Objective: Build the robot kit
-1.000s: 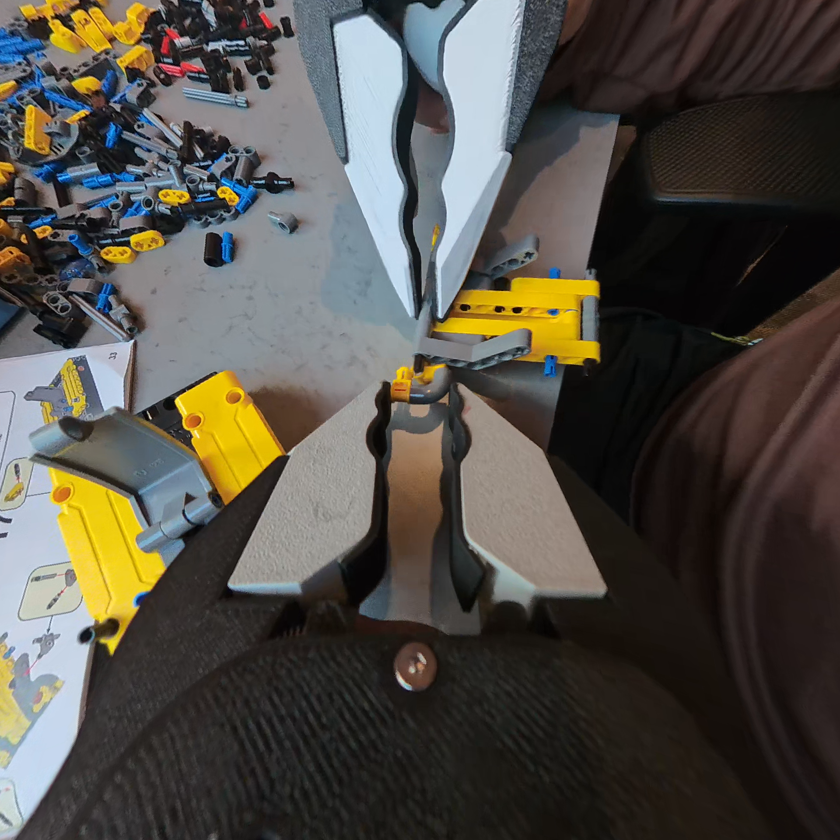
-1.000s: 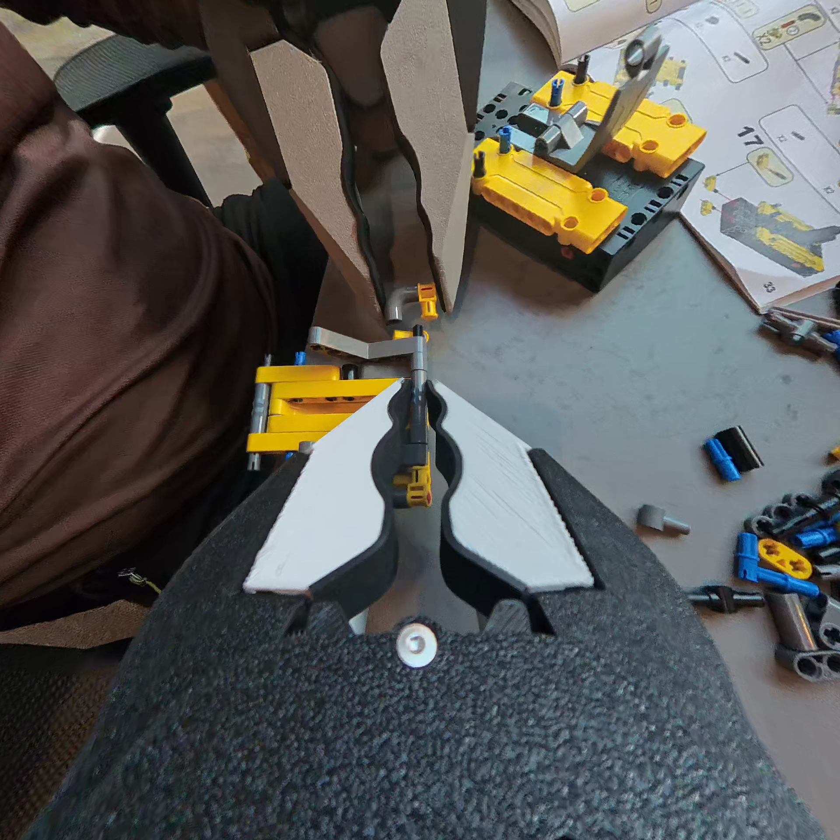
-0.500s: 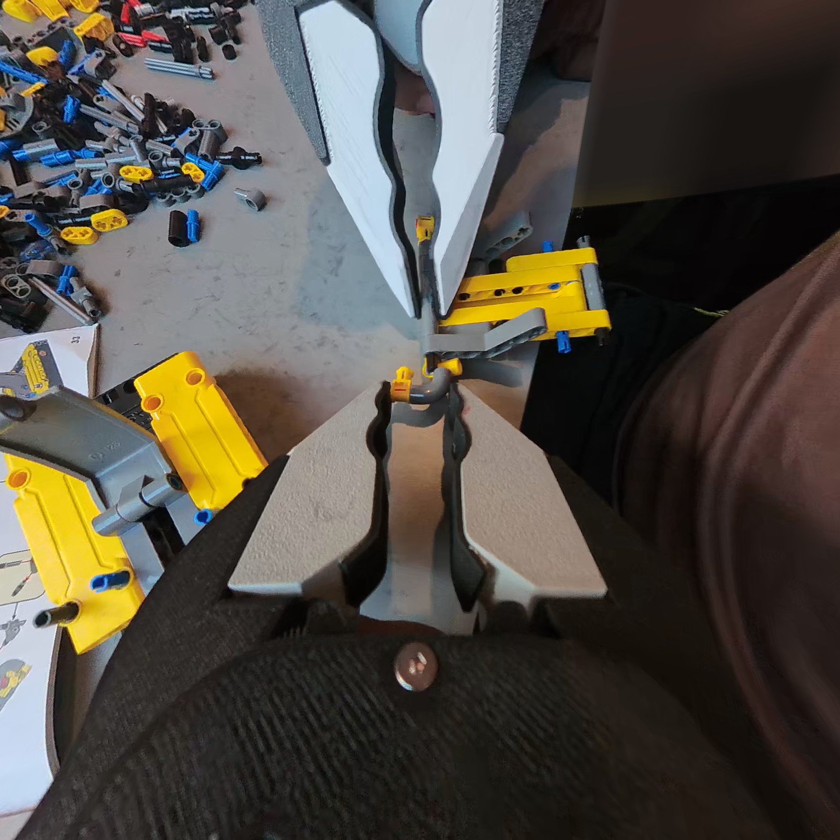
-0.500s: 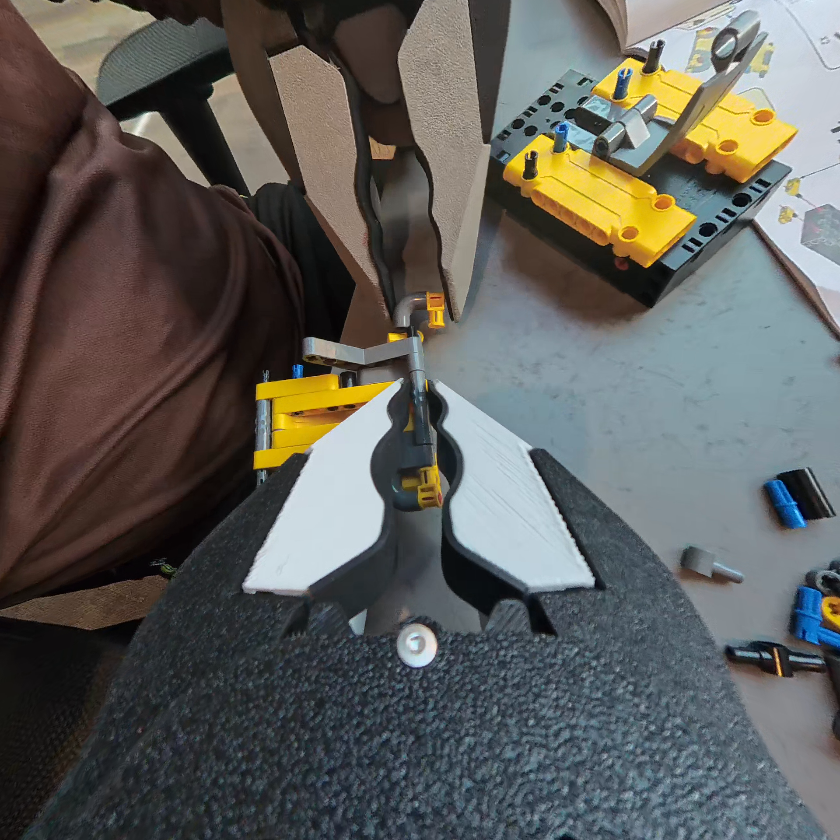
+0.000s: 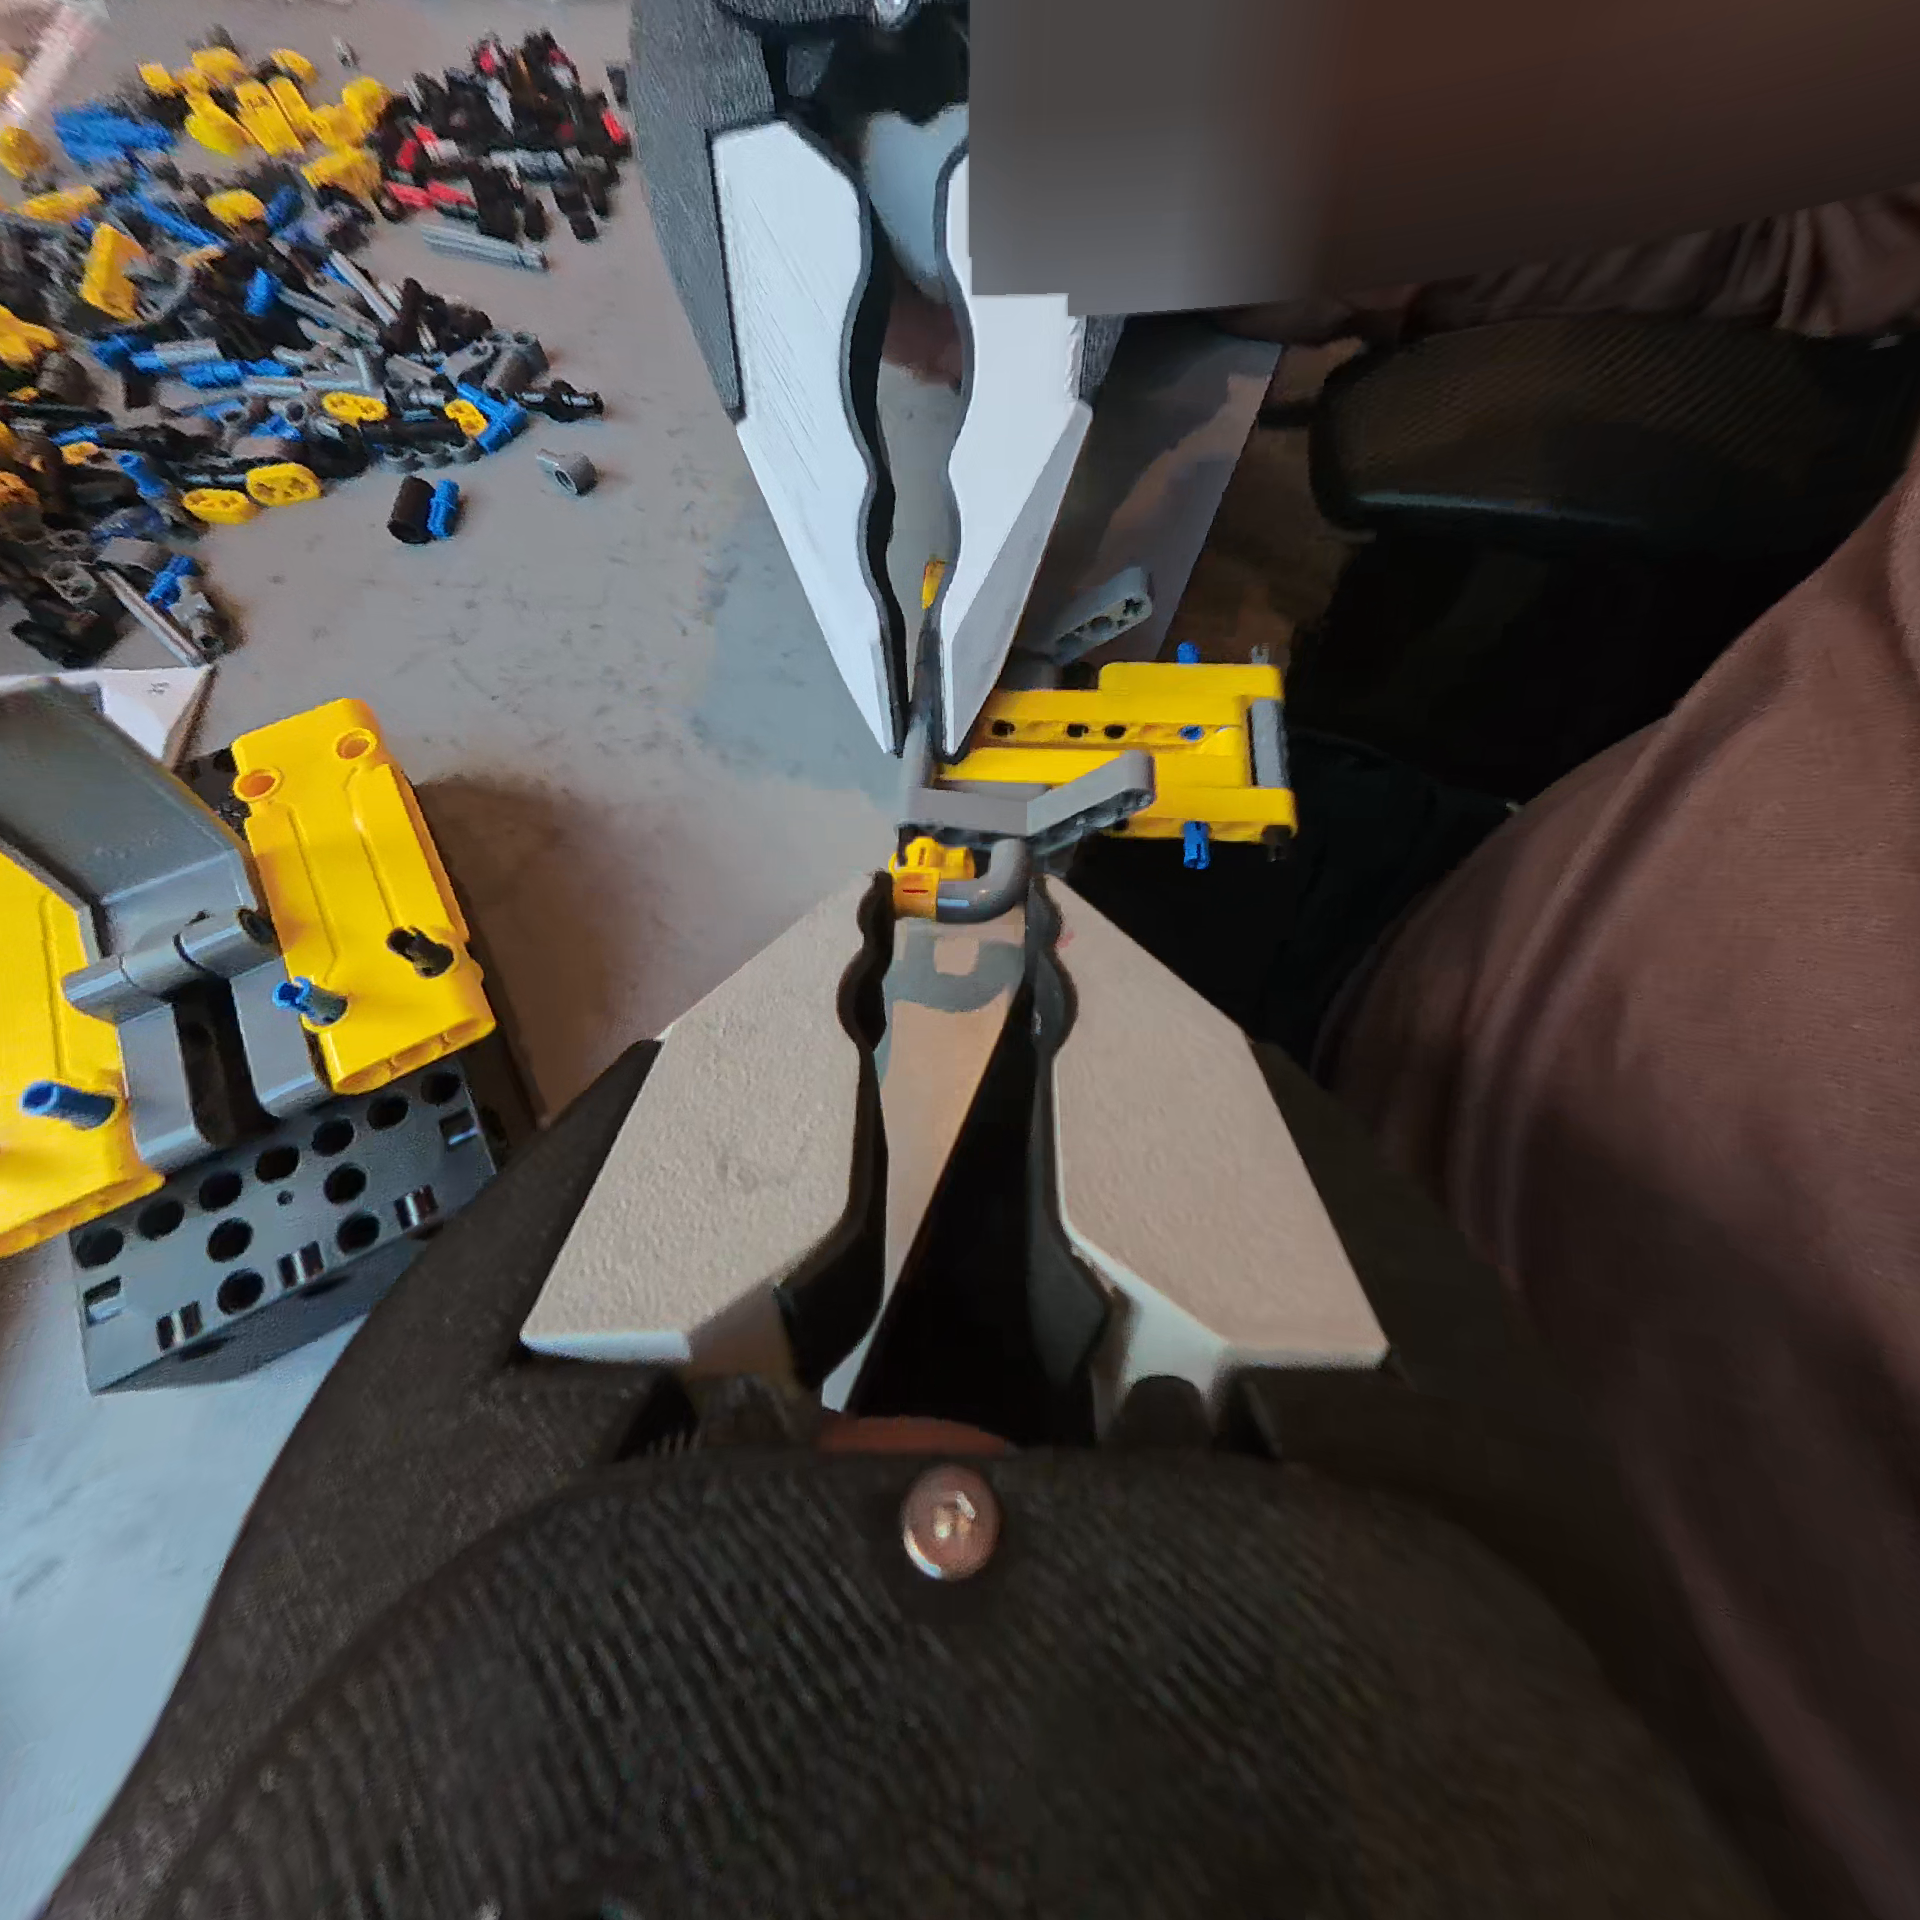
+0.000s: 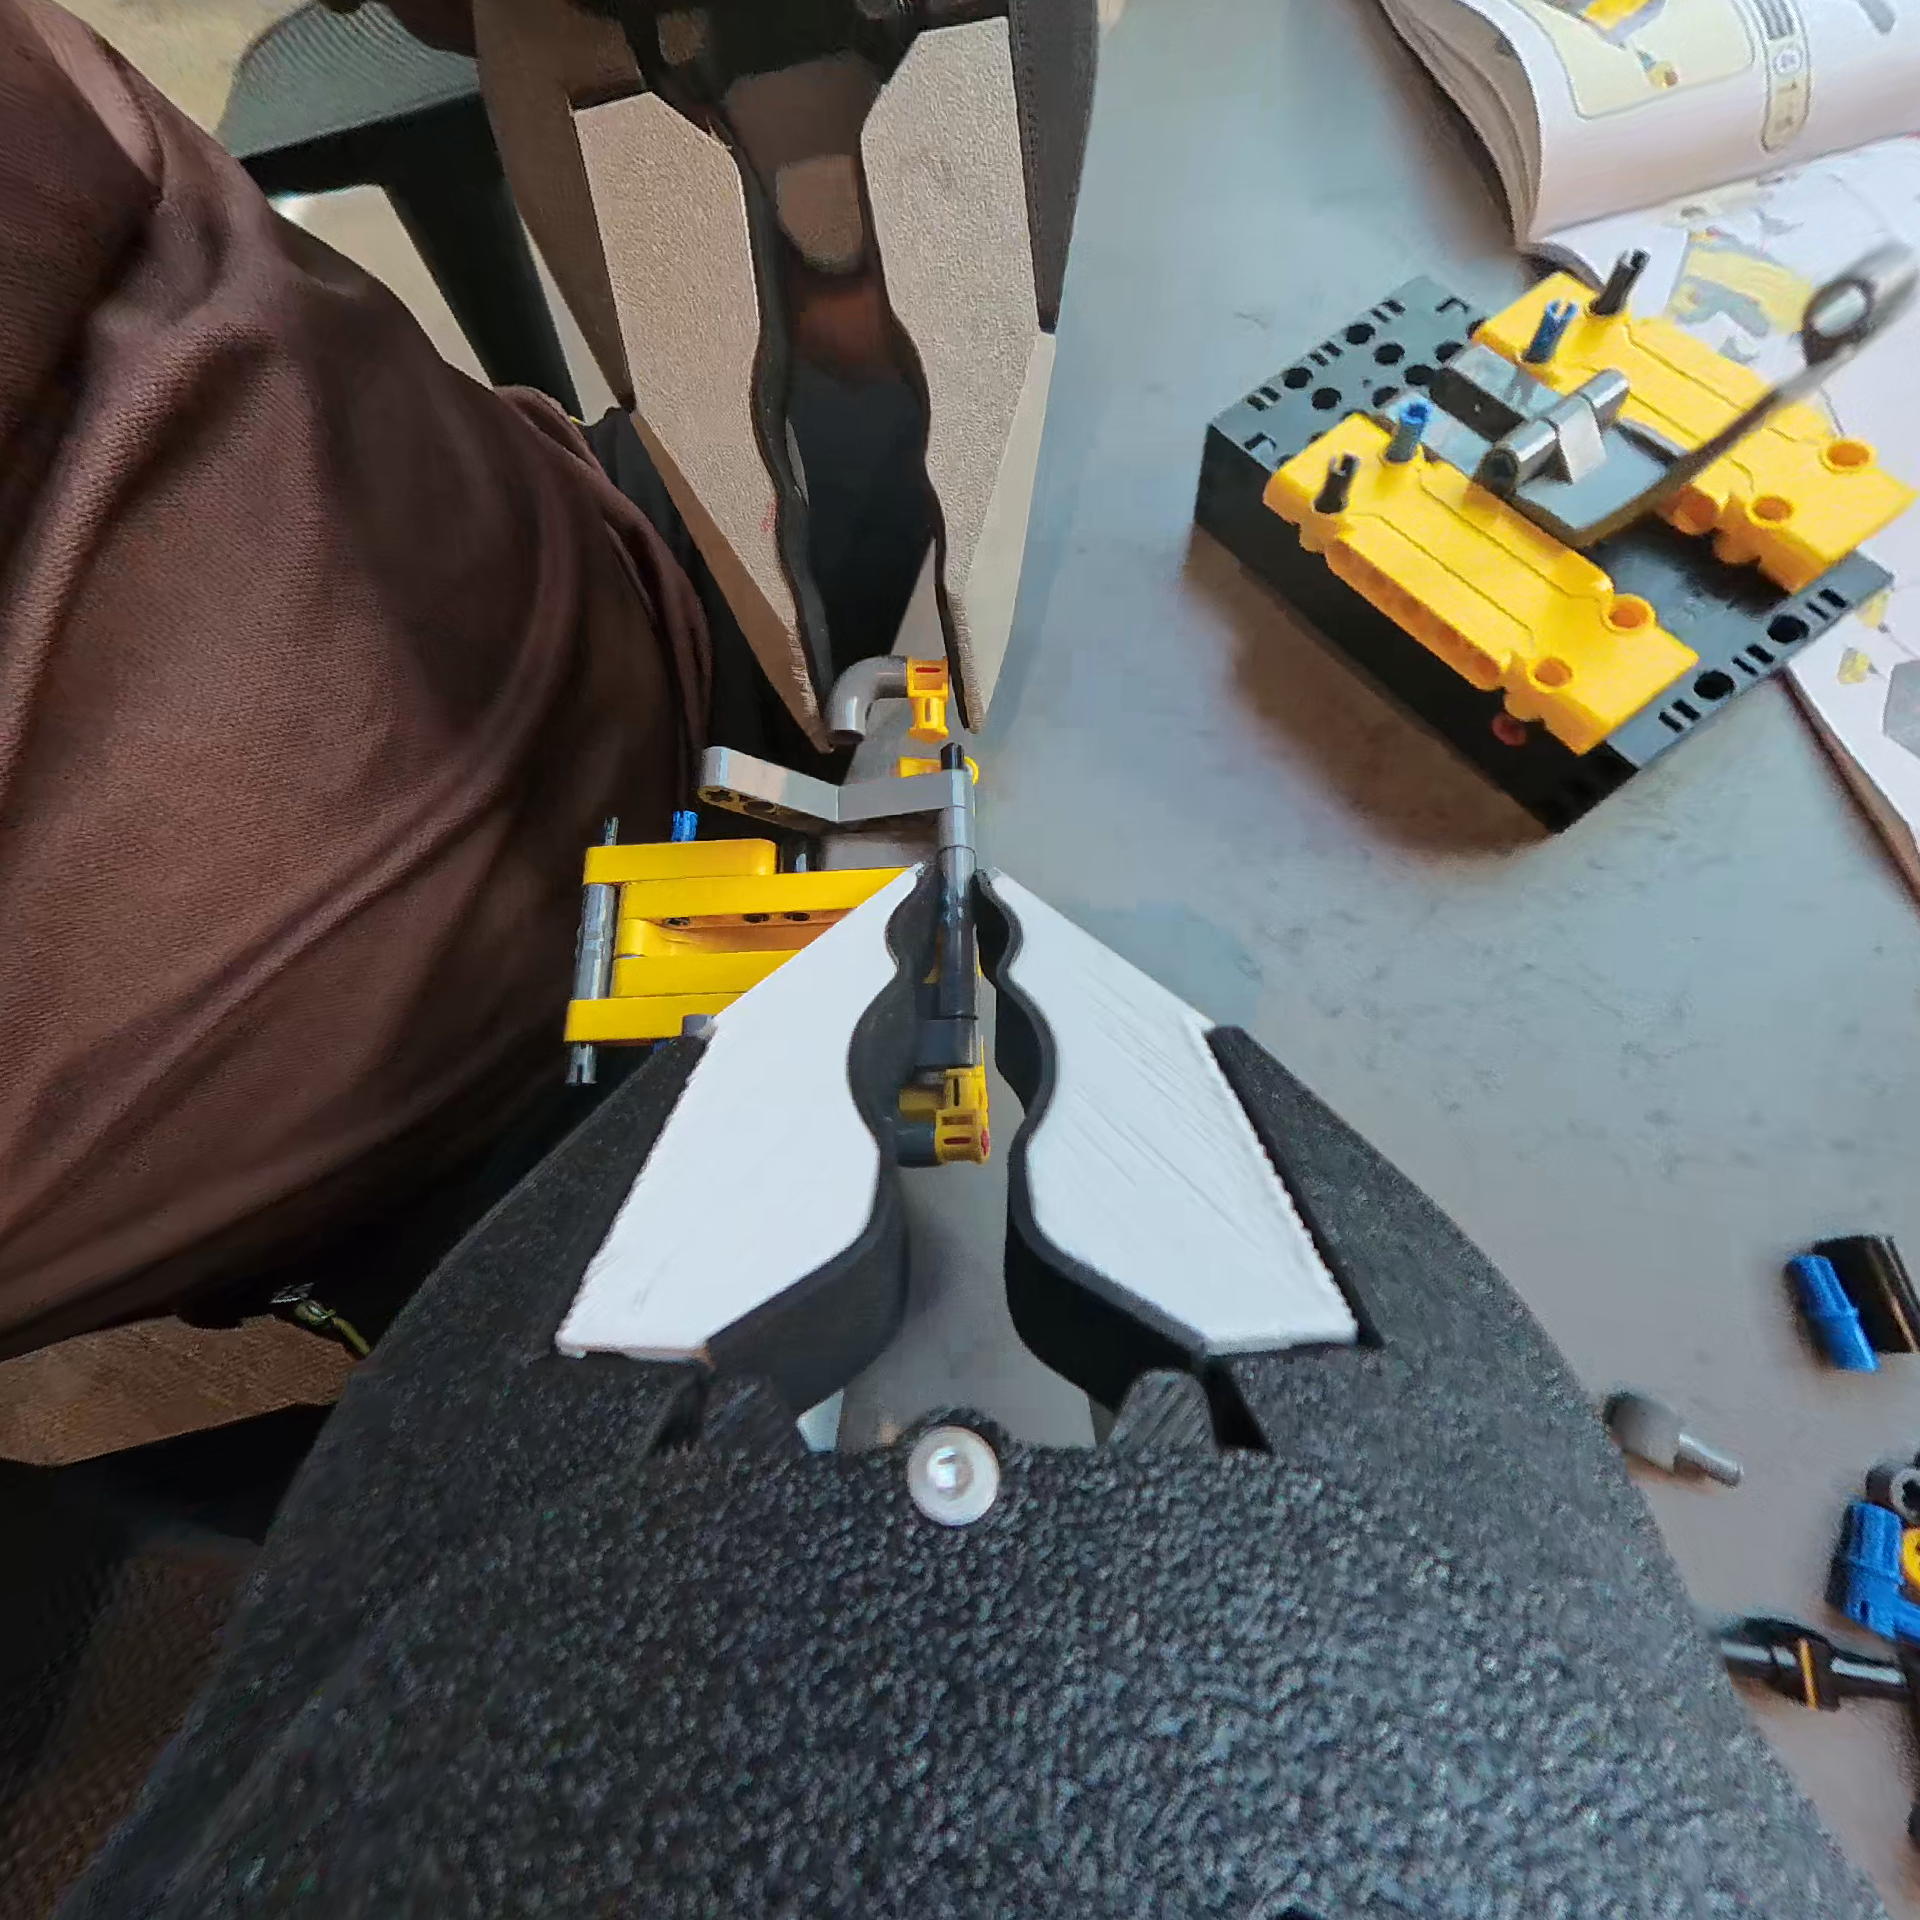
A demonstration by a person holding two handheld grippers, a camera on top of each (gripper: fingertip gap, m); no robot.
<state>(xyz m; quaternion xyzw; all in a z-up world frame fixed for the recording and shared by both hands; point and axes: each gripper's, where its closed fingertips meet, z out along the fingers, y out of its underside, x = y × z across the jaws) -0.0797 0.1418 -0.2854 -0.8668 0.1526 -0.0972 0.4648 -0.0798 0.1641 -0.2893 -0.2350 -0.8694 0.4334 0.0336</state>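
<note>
- Yellow subassembly [image 5: 1143,743]: a small build of yellow beams with rows of pin holes, a grey axle along its far edge, blue pins sticking out, and a bent grey liftarm [image 5: 1039,805] across its near side. It is held above the worktop's [image 5: 582,644] edge, just in front of a person's brown sleeve [image 6: 260,727].
- Black axle [image 6: 951,966]: a thin rod ending in a yellow connector [image 6: 956,1127], running from the grey liftarm back between the white fingers.
- Right hand-held gripper [image 6: 951,878]: white fingers pressed together at the tips, pinching the black axle and so carrying the yellow subassembly.
- Left hand-held gripper [image 5: 961,883]: grey fingers closed on a curved grey elbow piece [image 5: 987,888] with a yellow connector on its end. The piece sits just beside the liftarm; whether they touch, I cannot tell.
- Large model [image 6: 1558,540]: black perforated base topped with two yellow panels and a grey curved panel, standing on the worktop, partly over an open instruction booklet [image 6: 1662,114].
- Loose parts pile [image 5: 260,312]: blue, yellow, black, grey and red pieces, spread over the far worktop.
- Change from half a second ago: both grips are unchanged and the elbow piece remains at the liftarm. In the left wrist view the large model now sits closer and the parts pile shows more fully.
</note>
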